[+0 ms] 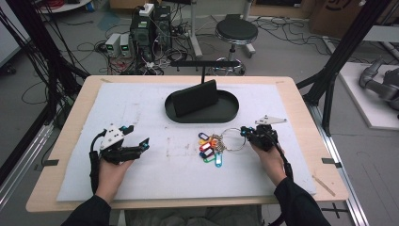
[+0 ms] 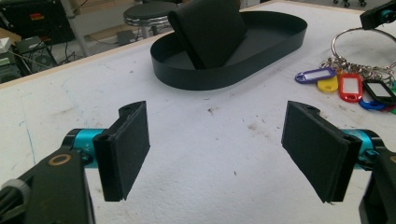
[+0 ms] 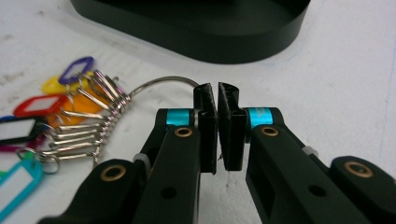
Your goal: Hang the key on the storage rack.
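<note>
A large metal key ring (image 1: pixel 234 138) lies on the white mat (image 1: pixel 155 174), with a bunch of coloured key tags (image 1: pixel 210 148) strung on its left side. My right gripper (image 1: pixel 245 131) is shut on the ring's right side. In the right gripper view the jaws (image 3: pixel 217 95) pinch the ring wire (image 3: pixel 161 83), and the tags (image 3: pixel 32 107) fan out to the left. My left gripper (image 1: pixel 137 136) rests open on the mat at the left, apart from the tags. In the left gripper view its pads (image 2: pixel 133 140) stand wide apart with bare mat between them.
A black oval tray (image 1: pixel 230 111) holding a tilted black slab (image 1: pixel 194 98) sits at the mat's far middle, just beyond the ring. In the left gripper view the tray (image 2: pixel 233 77) lies ahead and the tags (image 2: pixel 348 86) to the right. A stool (image 1: pixel 236 32) stands behind the table.
</note>
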Available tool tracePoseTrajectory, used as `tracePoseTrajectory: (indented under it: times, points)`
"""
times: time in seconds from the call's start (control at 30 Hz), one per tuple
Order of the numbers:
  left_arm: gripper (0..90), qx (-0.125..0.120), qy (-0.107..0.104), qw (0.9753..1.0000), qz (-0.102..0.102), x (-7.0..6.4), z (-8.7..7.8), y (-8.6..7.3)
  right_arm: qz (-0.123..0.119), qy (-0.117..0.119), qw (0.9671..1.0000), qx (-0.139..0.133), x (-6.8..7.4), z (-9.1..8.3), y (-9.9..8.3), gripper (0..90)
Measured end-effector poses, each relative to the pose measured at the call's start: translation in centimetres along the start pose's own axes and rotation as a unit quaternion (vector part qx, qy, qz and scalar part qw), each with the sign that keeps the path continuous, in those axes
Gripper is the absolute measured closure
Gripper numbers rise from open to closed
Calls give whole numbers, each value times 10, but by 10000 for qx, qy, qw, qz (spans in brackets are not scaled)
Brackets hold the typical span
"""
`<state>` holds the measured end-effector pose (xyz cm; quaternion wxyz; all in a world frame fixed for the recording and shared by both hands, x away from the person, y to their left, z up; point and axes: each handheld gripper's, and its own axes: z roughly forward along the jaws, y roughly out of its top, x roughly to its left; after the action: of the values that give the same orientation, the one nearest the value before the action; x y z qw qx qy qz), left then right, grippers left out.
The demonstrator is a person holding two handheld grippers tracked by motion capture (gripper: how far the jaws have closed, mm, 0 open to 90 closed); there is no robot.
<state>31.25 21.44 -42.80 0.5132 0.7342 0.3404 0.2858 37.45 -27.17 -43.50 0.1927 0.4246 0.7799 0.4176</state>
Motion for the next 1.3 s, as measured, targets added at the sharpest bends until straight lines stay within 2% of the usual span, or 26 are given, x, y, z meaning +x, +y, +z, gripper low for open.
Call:
tracePoseTrajectory:
  times: [0.27, 0.57, 0.7, 0.8, 1.0, 1.1, 1.3]
  points:
    - [233, -12, -2, 10000, -22, -1, 0, 0, 246, 212, 9990, -322, 4, -6, 3, 875]
    - [233, -12, -8, 10000, -13, -1, 0, 0, 410, 621, 9952, -632, 14, -11, 7, 864]
    - [234, -12, -18, 10000, -3, -1, 0, 0, 364, 776, 9949, -538, 22, -9, 8, 849]
    - [233, -16, -21, 10000, -15, -1, 0, 0, 329, 794, 9950, -507, 25, -8, 8, 850]
    - [233, -7, -32, 10000, -15, -1, 0, 0, 344, 738, 9960, -380, 25, -8, 8, 859]
    - [233, -4, -39, 10000, 2, -1, 0, 0, 329, 800, 9955, -378, 25, -8, 8, 864]
    - [233, 2, -61, 10000, -10, -1, 1, 0, -54, 901, 9949, -455, 31, -13, 14, 876]
